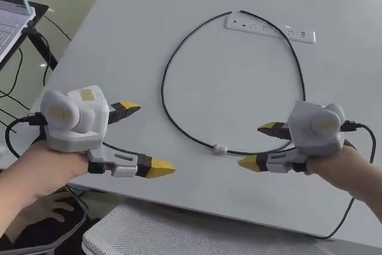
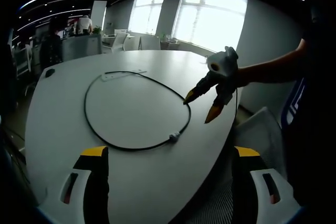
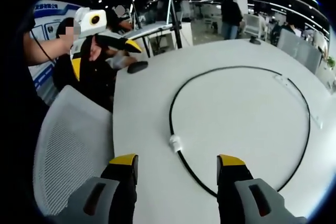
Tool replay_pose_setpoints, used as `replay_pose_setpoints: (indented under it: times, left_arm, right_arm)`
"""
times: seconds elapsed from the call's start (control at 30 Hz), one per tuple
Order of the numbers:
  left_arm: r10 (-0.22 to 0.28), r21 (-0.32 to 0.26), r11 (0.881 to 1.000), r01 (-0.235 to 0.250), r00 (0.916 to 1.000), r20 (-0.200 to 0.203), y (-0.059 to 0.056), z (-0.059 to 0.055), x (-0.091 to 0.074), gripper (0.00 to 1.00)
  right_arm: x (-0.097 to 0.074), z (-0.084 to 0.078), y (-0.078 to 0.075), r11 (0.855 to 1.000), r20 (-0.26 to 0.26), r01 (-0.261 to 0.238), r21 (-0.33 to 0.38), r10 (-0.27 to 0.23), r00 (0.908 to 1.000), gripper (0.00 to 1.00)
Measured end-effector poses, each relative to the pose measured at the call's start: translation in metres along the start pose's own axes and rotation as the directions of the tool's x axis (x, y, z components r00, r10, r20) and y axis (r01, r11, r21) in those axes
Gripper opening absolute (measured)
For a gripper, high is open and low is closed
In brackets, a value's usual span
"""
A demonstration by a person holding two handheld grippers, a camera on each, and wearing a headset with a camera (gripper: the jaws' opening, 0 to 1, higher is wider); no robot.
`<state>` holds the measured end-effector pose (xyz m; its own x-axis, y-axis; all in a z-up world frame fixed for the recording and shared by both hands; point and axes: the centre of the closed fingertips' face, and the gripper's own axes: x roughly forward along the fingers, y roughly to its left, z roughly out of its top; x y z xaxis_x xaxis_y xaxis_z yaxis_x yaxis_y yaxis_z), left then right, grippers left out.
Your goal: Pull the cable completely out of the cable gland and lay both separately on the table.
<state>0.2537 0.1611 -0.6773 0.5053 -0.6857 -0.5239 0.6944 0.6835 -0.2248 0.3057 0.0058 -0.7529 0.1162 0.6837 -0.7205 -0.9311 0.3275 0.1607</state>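
A thin black cable [image 1: 170,58] [image 2: 92,90] [image 3: 231,72] lies in a wide loop on the white table [image 1: 227,165]. A small white cable gland [image 1: 220,148] [image 2: 174,137] [image 3: 175,142] sits threaded on it at the near part of the loop. My left gripper [image 1: 149,138] [image 2: 168,158] hovers open at the table's near left edge, left of the gland. My right gripper [image 1: 258,146] [image 3: 176,162] hovers open to the gland's right, just above the cable. Neither holds anything.
A white power strip [image 1: 270,29] [image 2: 123,75] [image 3: 296,98] lies at the far end of the loop. A grey mesh chair [image 1: 179,237] [image 3: 68,150] stands against the near table edge. A laptop [image 1: 12,10] rests on a stand at the far left.
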Motion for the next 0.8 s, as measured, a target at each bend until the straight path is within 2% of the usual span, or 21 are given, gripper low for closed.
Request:
replay_pose_setpoints:
  times: [0.23,0.57,0.8]
  left_arm:
    - [-0.015,-0.001,1.0,0.015,0.9998,-0.013,-0.004,-0.006,0.002,0.97]
    - [-0.016,-0.009,1.0,0.016,0.9999,-0.002,0.005,-0.002,-0.001,0.96]
    - [-0.03,-0.003,1.0,0.03,0.9995,-0.012,0.0,-0.006,0.001,0.96]
  right_arm:
    - [0.017,-0.002,-0.001,0.999,-0.044,-0.031,-0.037,0.029,0.9986,0.57]
    - [0.037,-0.003,-0.002,0.996,-0.076,-0.065,-0.055,0.061,0.9953,0.5]
    - [0.048,-0.002,0.002,0.993,-0.095,-0.092,-0.077,0.084,0.9919,0.47]
